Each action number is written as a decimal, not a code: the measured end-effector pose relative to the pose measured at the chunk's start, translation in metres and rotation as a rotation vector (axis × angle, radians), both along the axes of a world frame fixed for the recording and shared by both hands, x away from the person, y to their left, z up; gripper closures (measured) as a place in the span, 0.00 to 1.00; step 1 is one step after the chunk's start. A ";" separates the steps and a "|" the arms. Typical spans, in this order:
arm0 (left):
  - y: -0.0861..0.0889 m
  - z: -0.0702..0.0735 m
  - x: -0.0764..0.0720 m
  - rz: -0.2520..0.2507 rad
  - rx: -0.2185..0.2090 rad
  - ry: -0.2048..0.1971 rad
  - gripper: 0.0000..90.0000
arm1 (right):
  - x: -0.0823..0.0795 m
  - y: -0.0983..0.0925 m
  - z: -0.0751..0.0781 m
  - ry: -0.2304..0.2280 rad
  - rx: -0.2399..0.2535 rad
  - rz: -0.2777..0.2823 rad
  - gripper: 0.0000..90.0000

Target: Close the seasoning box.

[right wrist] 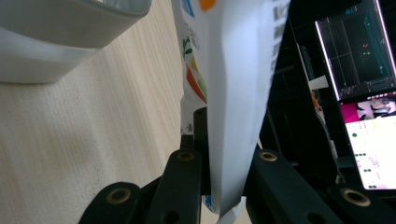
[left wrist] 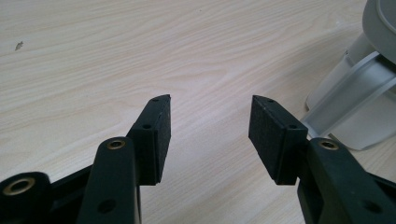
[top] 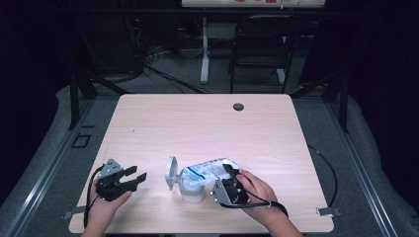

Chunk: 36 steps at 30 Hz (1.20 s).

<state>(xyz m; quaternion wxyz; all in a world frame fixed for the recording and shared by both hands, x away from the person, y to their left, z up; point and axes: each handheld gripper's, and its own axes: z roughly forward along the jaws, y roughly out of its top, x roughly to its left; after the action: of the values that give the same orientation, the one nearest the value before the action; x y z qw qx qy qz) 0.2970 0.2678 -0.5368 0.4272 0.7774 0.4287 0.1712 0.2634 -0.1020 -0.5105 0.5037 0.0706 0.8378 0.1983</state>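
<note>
- Left gripper [top: 134,177]: I see it near the worktop's [top: 197,123] front-left corner, jaws wide, nothing between the pads [left wrist: 161,135]. It sits apart from the container, so it braces nothing. If I need a steadying hold it has to cross toward the middle first, and a careless approach could knock the lid.
- Lid [top: 171,172]: flipped open, standing on the container's left side. It looks like the closest thing to the left jaws in the left gripper view, so a sweep to the right probably clips it first.
- White container [top: 192,190]: stands near the worktop's front edge, roughly mid-width, with the pack tilted into its mouth. Light plastic, unbraced. My guess is that any sideways pull from the pack tips it or drags it toward the front edge.
- Refill pack [top: 212,169]: leans over the container, lower end at the opening. Soft film, so it can fold or slide, and the contents may miss the opening.
- Right gripper [top: 231,181]: jaws narrow, clamped on the pack; the right gripper view shows the film [right wrist: 233,93] pinched between them. The grip is on thin film at one end, so slippage is my main worry.
</note>
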 end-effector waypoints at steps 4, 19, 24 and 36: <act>0.000 0.000 0.000 0.000 0.000 -0.001 0.55 | 0.001 -0.002 0.000 0.034 0.056 -0.008 0.96; -0.001 -0.001 0.000 -0.006 0.012 0.014 0.55 | 0.007 -0.011 -0.005 0.138 0.232 -0.059 0.96; -0.001 -0.001 0.000 -0.009 0.014 0.015 0.55 | 0.010 -0.014 -0.004 0.158 0.293 -0.075 0.96; -0.002 -0.003 0.000 -0.006 0.003 0.011 0.55 | 0.020 -0.019 -0.007 0.229 0.458 -0.115 0.96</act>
<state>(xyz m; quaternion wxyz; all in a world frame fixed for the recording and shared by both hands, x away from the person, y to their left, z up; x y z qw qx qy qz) 0.2974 0.2663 -0.5397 0.4240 0.7804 0.4284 0.1663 0.2831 -0.1214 -0.5174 0.3870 0.2522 0.8172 0.3446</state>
